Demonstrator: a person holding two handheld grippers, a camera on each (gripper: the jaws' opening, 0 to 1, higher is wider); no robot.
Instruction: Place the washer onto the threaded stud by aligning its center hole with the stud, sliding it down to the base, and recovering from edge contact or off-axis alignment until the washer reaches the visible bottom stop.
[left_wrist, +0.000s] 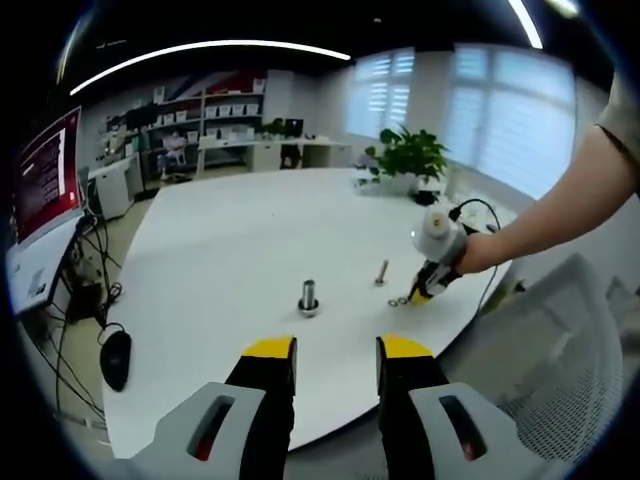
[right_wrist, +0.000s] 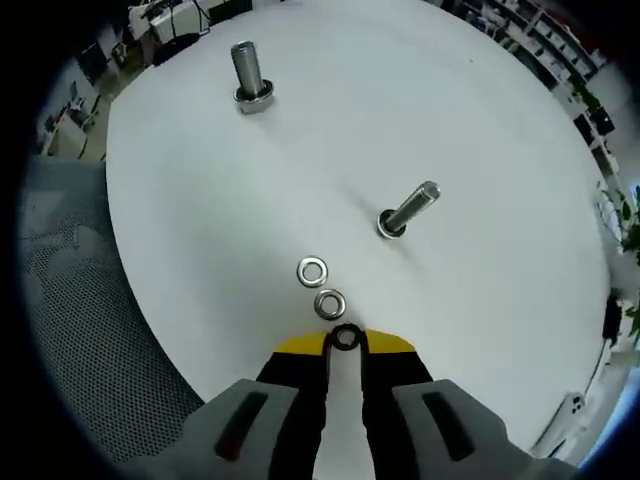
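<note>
A thick threaded stud (right_wrist: 247, 72) stands upright on a nut base at the far left of the white table (right_wrist: 480, 120); it also shows mid-table as the stud (left_wrist: 308, 296). Three washers lie in a row in front of my right gripper (right_wrist: 345, 343). The nearest, dark washer (right_wrist: 346, 337) sits between the yellow tips, which are closed on its edges. Two bright washers (right_wrist: 312, 270) (right_wrist: 330, 303) lie just beyond it. My right gripper (left_wrist: 422, 290) is held by a hand low over the table. My left gripper (left_wrist: 337, 350) hangs open near the table's edge, holding nothing.
A thinner bolt (right_wrist: 408, 210) stands on its head right of the washers, seen too as the bolt (left_wrist: 382, 271). A mesh chair (right_wrist: 80, 330) lies beyond the near edge. A potted plant (left_wrist: 408, 158) is at the far side, with a computer mouse (left_wrist: 115, 358) and monitor (left_wrist: 45, 185) at left.
</note>
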